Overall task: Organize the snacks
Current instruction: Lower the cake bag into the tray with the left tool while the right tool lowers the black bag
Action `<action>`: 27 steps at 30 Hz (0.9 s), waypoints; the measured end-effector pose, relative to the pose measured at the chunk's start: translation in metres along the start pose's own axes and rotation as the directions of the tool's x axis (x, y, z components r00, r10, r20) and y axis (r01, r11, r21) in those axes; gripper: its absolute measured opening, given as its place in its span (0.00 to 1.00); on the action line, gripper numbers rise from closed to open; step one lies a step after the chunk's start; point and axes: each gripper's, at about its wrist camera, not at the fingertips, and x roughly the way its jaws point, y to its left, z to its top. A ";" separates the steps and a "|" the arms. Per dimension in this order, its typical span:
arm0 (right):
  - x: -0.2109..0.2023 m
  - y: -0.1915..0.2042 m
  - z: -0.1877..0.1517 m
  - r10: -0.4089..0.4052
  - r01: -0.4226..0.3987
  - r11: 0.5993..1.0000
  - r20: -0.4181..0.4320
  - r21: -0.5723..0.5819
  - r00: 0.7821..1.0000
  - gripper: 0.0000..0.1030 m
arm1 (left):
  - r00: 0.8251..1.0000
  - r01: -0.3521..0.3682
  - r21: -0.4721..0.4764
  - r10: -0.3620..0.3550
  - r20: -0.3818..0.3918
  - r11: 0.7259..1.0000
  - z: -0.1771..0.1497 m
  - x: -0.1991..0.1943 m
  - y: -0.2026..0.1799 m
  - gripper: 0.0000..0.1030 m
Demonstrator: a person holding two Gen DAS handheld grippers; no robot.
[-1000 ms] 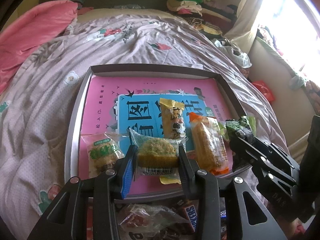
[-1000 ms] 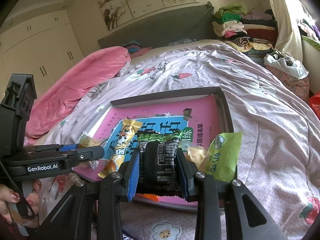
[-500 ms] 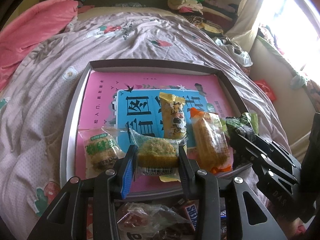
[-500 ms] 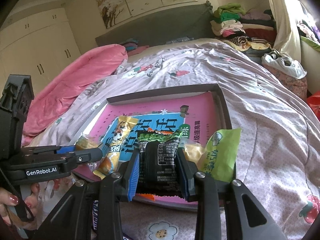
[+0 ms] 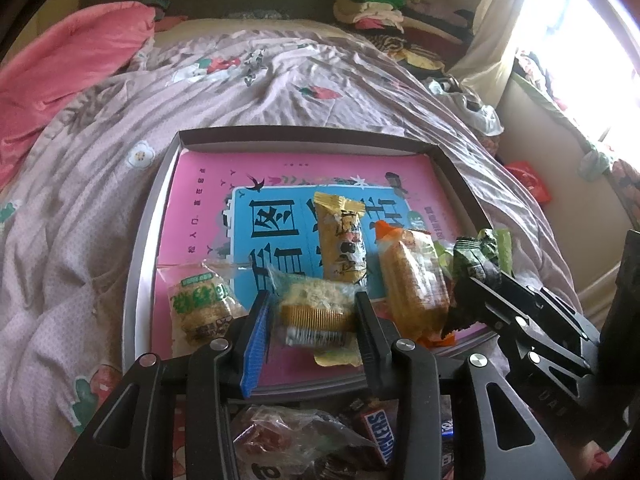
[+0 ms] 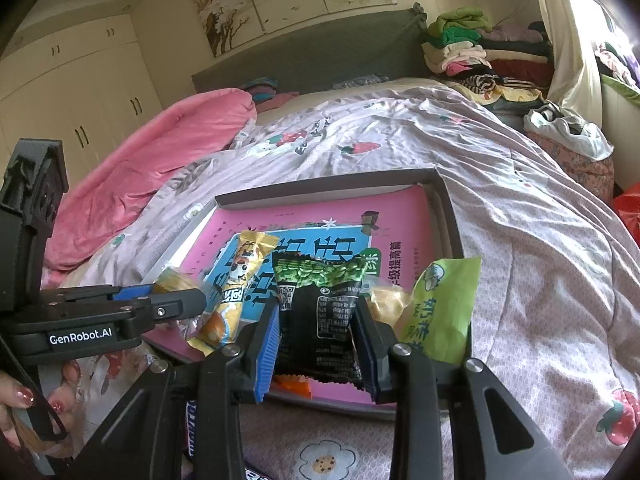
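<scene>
A grey tray (image 5: 146, 264) lined with a pink book lies on the bed. My left gripper (image 5: 310, 314) is shut on a clear-wrapped round cake (image 5: 316, 308) over the tray's near edge. In the tray lie a clear pack with a green label (image 5: 200, 308), a yellow bar (image 5: 342, 244) and an orange-ended pack (image 5: 412, 284). My right gripper (image 6: 316, 328) is shut on a black-and-green packet (image 6: 320, 308) over the tray's near right part. A light green packet (image 6: 440, 312) leans beside it. The left gripper's fingers (image 6: 176, 304) show at the left.
A Snickers bar (image 5: 382, 436) and a clear bag of snacks (image 5: 280, 440) lie just below the tray's near edge. A person's hand (image 6: 24, 396) holds the left gripper. A pink quilt (image 6: 160, 148) lies to the far left, and folded clothes (image 6: 464, 48) are stacked at the back right.
</scene>
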 end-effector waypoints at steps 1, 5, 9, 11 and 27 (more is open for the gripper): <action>-0.001 0.000 0.000 0.003 -0.003 1.000 0.001 0.002 1.000 0.35 | 1.000 0.000 0.000 0.000 0.000 1.000 0.000 0.000 0.000 0.41; -0.003 -0.001 0.000 0.004 -0.004 1.000 0.006 0.007 1.000 0.35 | 1.000 -0.003 -0.002 0.003 -0.002 1.000 -0.001 -0.001 0.001 0.41; -0.005 -0.001 -0.001 0.011 -0.011 1.000 0.007 0.011 1.000 0.35 | 1.000 0.002 -0.006 -0.002 -0.001 1.000 -0.001 -0.001 0.002 0.41; -0.005 0.000 -0.001 0.015 -0.015 1.000 0.007 0.009 1.000 0.35 | 1.000 0.004 -0.005 -0.004 -0.001 1.000 -0.001 -0.002 0.001 0.41; -0.013 0.002 -0.003 0.032 -0.032 0.999 0.018 0.001 0.999 0.40 | 1.000 0.020 0.001 -0.020 0.019 1.000 0.002 -0.014 -0.003 0.52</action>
